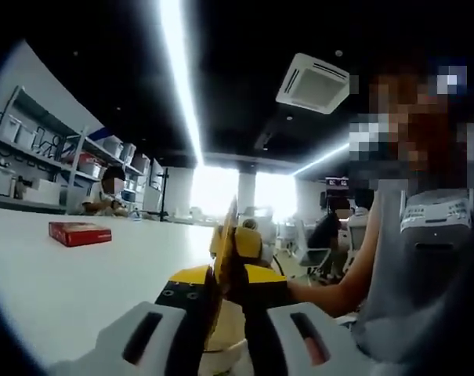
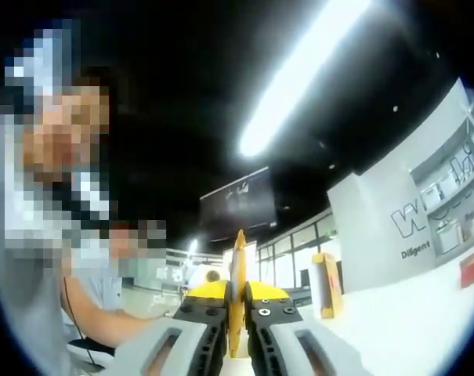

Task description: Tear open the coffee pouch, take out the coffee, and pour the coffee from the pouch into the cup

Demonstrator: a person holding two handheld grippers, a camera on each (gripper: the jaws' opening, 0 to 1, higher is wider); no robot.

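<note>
Between both sets of jaws, edge-on: one yellow coffee pouch (image 1: 227, 243), being held upright above the white table (image 1: 64, 290). Left gripper (image 1: 219, 301) clamping the pouch low down; right gripper (image 2: 237, 313) clamping the same pouch (image 2: 237, 274), jaws pressed together on the thin edge. Appearing not yet torn, though the top edge is too thin to tell.

Risks, judged: pulling unevenly and ripping too far down, spilling the contents; pouch slipping out if one grip is too shallow.

Counting outward: one pouch, two grippers. One pale cup-like thing (image 1: 225, 333) showing under the pouch, near; unclear. One red box (image 1: 80, 233) lying far left on the table. One yellow carton (image 2: 327, 283) standing right of the pouch. Shelving (image 1: 41, 160) along the far left wall.
</note>
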